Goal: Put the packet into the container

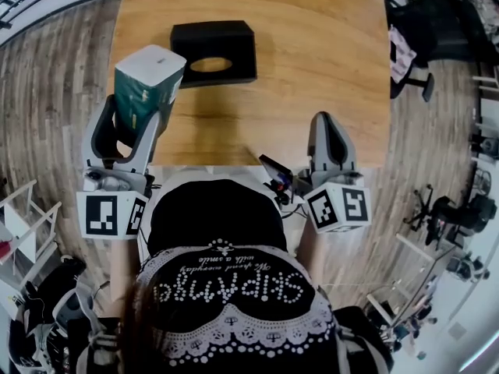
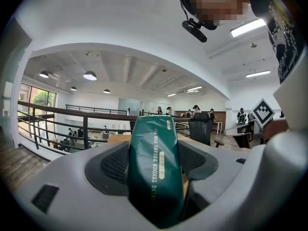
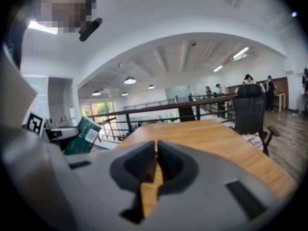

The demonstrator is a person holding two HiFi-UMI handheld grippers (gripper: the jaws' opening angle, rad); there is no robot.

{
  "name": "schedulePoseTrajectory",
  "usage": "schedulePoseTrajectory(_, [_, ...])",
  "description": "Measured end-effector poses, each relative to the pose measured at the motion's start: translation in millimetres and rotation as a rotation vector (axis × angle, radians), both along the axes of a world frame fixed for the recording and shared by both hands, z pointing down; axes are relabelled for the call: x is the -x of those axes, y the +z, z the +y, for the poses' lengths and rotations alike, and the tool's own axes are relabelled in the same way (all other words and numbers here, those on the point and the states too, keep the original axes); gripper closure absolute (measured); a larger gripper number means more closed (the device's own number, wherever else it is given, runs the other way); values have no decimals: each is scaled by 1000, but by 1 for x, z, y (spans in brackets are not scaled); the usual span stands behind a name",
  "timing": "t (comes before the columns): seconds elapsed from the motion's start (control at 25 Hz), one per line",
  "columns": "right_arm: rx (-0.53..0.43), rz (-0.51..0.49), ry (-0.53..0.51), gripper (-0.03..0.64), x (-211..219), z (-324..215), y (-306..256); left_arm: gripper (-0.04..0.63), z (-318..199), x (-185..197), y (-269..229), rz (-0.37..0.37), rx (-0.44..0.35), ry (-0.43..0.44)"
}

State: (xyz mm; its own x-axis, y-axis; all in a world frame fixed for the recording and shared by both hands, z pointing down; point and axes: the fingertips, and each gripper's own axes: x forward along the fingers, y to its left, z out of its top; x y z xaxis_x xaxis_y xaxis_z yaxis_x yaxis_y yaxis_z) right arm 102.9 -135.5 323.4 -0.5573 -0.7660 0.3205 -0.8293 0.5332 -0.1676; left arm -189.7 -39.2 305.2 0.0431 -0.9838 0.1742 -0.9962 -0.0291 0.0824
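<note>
My left gripper (image 1: pixel 134 107) is shut on a dark green tissue packet (image 1: pixel 146 82) with a white end, held upright above the table's near left corner. In the left gripper view the packet (image 2: pixel 155 165) fills the gap between the grey jaws, its white print running lengthwise. A black container (image 1: pixel 214 52) with an oval opening on top lies on the wooden table (image 1: pixel 312 68), just beyond and right of the packet. My right gripper (image 1: pixel 330 136) is shut and empty over the table's near edge; in its own view the jaws (image 3: pixel 156 160) meet tip to tip, and the packet (image 3: pixel 83 136) shows at the left.
The table's right edge has a black office chair (image 1: pixel 437 22) beside it with a pale cloth (image 1: pixel 401 53). Wooden floor surrounds the table. A white rack (image 1: pixel 23 224) stands at the lower left. A railing (image 3: pixel 192 107) and distant people lie beyond the table's far end.
</note>
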Motion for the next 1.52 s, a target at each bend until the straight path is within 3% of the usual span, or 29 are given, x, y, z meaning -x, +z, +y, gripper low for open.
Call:
schedulePoseTrajectory(0.52, [-7,-53,-35,578,6,-25,0,250,-14,3,-14,-45,-3,-32])
schedulePoseTrajectory(1.04, [17,-64,-2,578,-3,-23,8,251,-18,20,-25,-113,-12,-23])
schedulePoseTrajectory(1.52, [8,-60,46,578,-20,-15,0,253,-47,13,-52,-237,-51,116])
